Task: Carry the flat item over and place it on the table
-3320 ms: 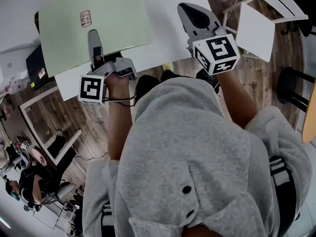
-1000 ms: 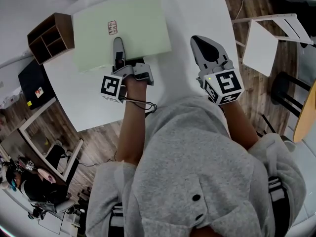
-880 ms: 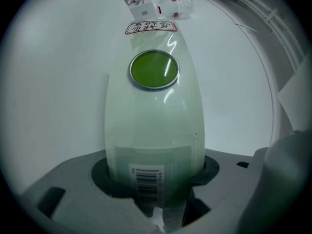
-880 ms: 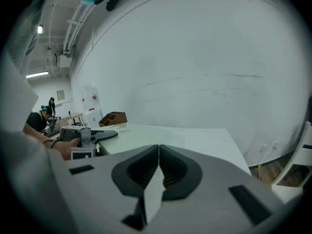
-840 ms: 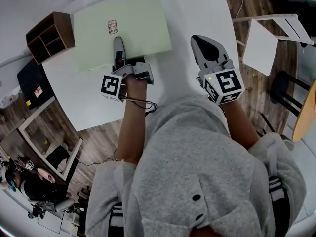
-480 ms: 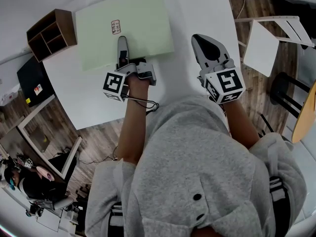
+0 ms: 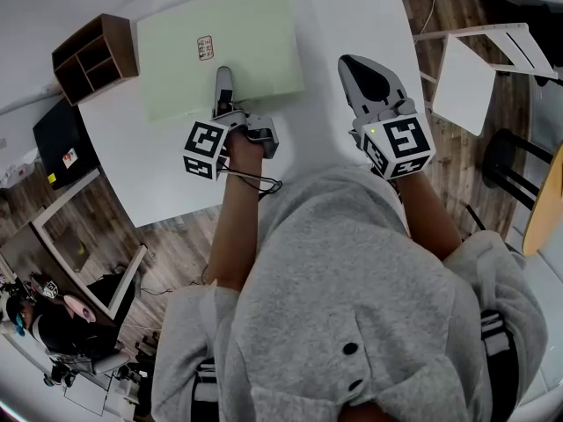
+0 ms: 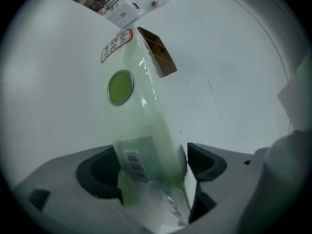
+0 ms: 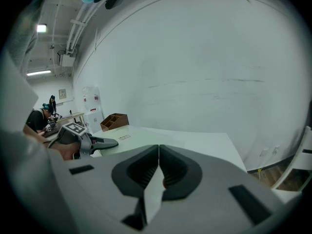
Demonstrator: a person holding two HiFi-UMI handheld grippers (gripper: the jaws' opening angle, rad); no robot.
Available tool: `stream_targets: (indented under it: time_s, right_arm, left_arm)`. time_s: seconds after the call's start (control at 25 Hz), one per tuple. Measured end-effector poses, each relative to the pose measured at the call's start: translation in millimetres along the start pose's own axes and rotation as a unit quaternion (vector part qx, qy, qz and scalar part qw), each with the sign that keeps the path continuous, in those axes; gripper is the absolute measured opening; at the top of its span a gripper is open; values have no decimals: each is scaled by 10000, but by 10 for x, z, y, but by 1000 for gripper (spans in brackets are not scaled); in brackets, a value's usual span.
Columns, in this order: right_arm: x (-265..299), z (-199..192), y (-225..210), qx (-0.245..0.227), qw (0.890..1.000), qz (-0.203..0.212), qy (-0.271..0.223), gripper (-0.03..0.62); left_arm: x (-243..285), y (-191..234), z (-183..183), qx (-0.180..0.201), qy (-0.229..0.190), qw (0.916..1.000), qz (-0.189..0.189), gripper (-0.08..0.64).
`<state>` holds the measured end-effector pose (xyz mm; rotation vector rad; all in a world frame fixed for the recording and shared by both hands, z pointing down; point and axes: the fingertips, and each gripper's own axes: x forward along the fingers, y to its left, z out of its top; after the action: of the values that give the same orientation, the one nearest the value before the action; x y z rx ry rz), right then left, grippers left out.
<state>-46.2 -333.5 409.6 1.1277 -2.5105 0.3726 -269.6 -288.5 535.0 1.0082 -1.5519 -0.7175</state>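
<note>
The jaws of your left gripper (image 7: 224, 82) are opening off the near edge of the flat green sheet (image 7: 176, 60) now it's down on the table (image 7: 167, 174), right gripper (image 7: 352, 67) pinched shut and empty, so placing's basically done.

Left tongs (image 7: 224, 82): left side, pointing far, jaws opening, flat item (image 8: 141, 121) between them.
Right tongs (image 7: 356, 69): right side, pointing far, jaws together, empty.
Forearms: both bare, reaching forward.
</note>
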Motion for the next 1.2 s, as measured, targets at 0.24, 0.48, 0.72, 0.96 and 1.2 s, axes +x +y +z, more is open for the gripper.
stream_targets:
  time_s: [0.24,0.48,0.72,0.96,1.2]
  right_arm:
    - [-113,70,18,-96,9998,-3,-156,26]
    - [-258,126,14,-155,9992,-20,-370,26]
    - [-550,183,-68,-235,9979,-103,-594,26]
    - [-873,188,-196,-274,9961,-192,-815,26]
    - [-1187,171,-204,-333,9942,-185,-1002,26]
  left_arm:
    - [-142,89,-117,-115,188,9997,130,405]
    - [-282,124,-141,-56,116,9998,161,405]
    - [-493,58,-175,131,-11,9999,41,405]
    - [-776,-121,-262,622,-125,9978,-217,403]
    - [-1116,-321,-366,702,-326,9952,-596,402]
